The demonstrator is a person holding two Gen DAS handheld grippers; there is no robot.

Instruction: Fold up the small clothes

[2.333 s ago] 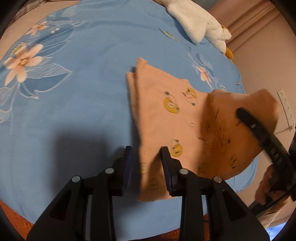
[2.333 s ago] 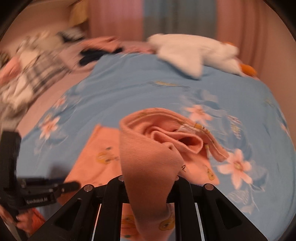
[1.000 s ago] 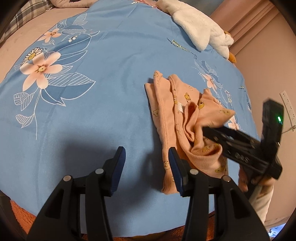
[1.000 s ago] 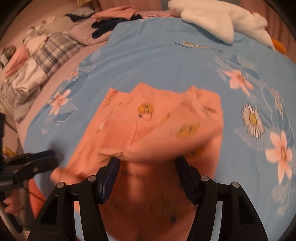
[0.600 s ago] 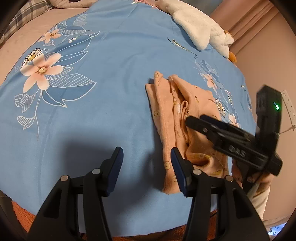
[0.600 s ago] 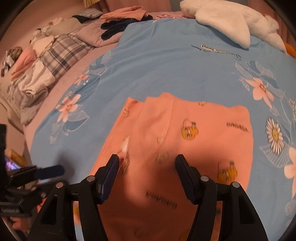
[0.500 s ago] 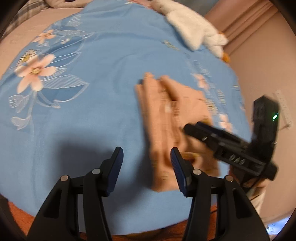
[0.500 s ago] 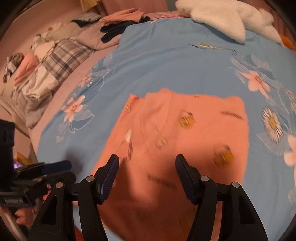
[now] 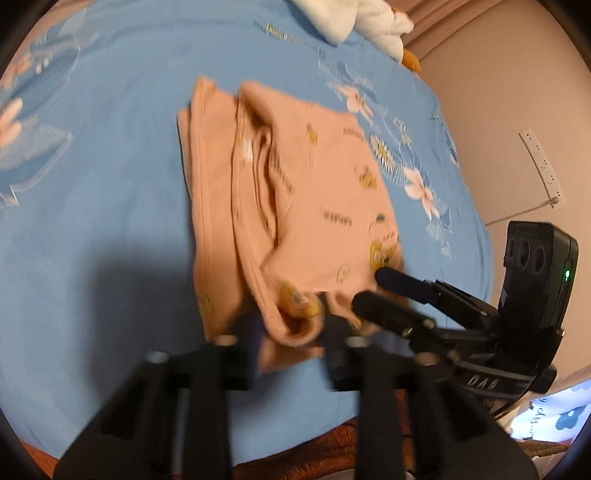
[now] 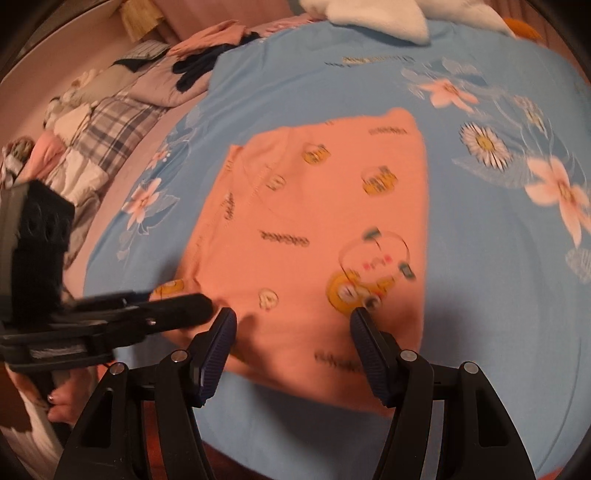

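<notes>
A small peach garment (image 9: 295, 192) with yellow cartoon prints lies folded on the blue floral bedsheet (image 9: 110, 177); it also shows in the right wrist view (image 10: 314, 229). My left gripper (image 9: 291, 332) is open, its jaws either side of the garment's near folded edge. My right gripper (image 10: 293, 321) is open and empty, its jaws just above the garment's near edge. The right gripper shows in the left wrist view (image 9: 373, 291) at the garment's right corner. The left gripper shows in the right wrist view (image 10: 177, 306) at the garment's left corner.
A white plush toy (image 9: 354, 18) lies at the far end of the bed. A pile of plaid and mixed clothes (image 10: 103, 122) lies on the far left. A wall with a power strip (image 9: 541, 166) stands to the right. The bed's near edge (image 9: 295, 450) is just below the grippers.
My right gripper let go of the garment, which now lies flat and folded over. My left gripper moved forward to the garment's near edge; both views came closer.
</notes>
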